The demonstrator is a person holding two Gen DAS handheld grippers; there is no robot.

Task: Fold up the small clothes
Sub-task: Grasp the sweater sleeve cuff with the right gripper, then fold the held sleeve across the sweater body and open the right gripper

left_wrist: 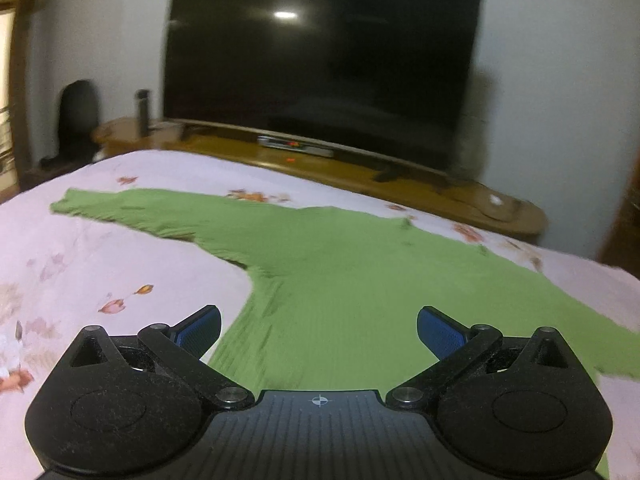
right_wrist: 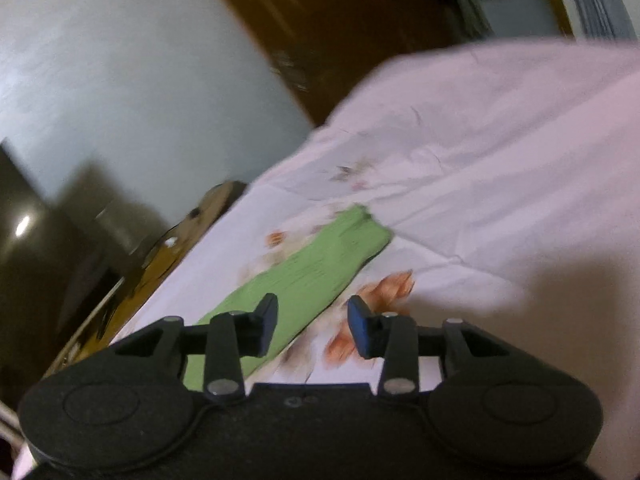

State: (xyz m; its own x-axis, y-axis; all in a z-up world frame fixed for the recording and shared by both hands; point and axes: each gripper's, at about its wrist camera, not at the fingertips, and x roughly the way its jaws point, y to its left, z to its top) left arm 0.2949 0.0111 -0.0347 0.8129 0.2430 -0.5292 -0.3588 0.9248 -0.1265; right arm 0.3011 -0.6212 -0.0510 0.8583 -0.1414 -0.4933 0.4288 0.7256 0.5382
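Observation:
A green long-sleeved top lies spread flat on a pink floral bedsheet, one sleeve stretching to the far left. My left gripper is open and empty, above the garment's near edge. In the right wrist view a green sleeve lies stretched on the sheet. My right gripper is open and empty just above the sleeve's near part, its left finger over the cloth.
A large dark television stands on a wooden cabinet beyond the far edge of the bed. A dark speaker and a slim bottle sit at the far left. A wooden door stands behind the bed.

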